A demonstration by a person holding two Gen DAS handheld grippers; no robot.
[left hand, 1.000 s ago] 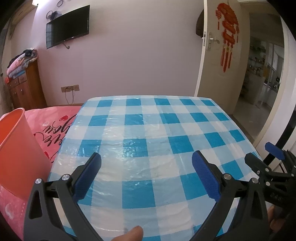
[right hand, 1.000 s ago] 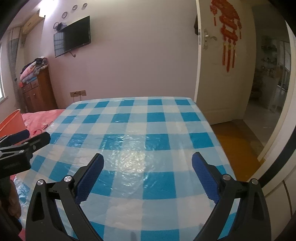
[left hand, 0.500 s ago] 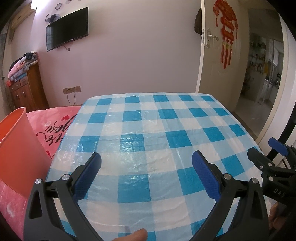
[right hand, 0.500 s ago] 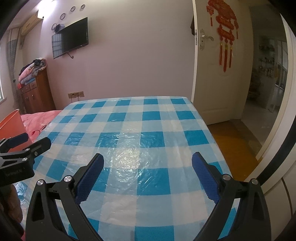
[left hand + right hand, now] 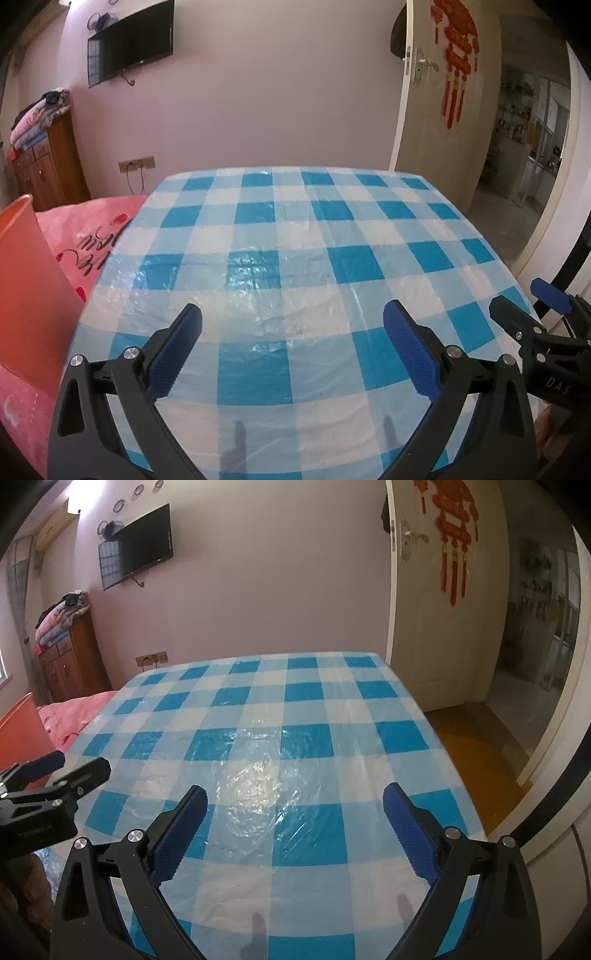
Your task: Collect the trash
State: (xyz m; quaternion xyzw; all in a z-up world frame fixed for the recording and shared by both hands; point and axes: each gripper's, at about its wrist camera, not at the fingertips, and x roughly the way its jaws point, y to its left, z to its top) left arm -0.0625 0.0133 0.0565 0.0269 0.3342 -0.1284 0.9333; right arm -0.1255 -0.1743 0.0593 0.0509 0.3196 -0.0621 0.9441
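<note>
No trash shows in either view. A table with a blue and white checked plastic cloth [image 5: 295, 240] fills both views and also shows in the right wrist view [image 5: 295, 720]. An orange bin [image 5: 26, 288] stands at the table's left edge, and its rim shows in the right wrist view [image 5: 18, 731]. My left gripper [image 5: 291, 332] is open and empty over the table's near edge. My right gripper [image 5: 295, 812] is open and empty over the near edge too. Each gripper shows at the side of the other's view.
A pink printed bedcover [image 5: 92, 229] lies left of the table. A wooden cabinet [image 5: 48, 166] with folded blankets stands at the far left wall under a TV [image 5: 129, 40]. An open door [image 5: 436, 110] with a red hanging ornament leads out at the right.
Both grippers have drawn back and risen slightly, so more of the table shows. Both stay open and empty.
</note>
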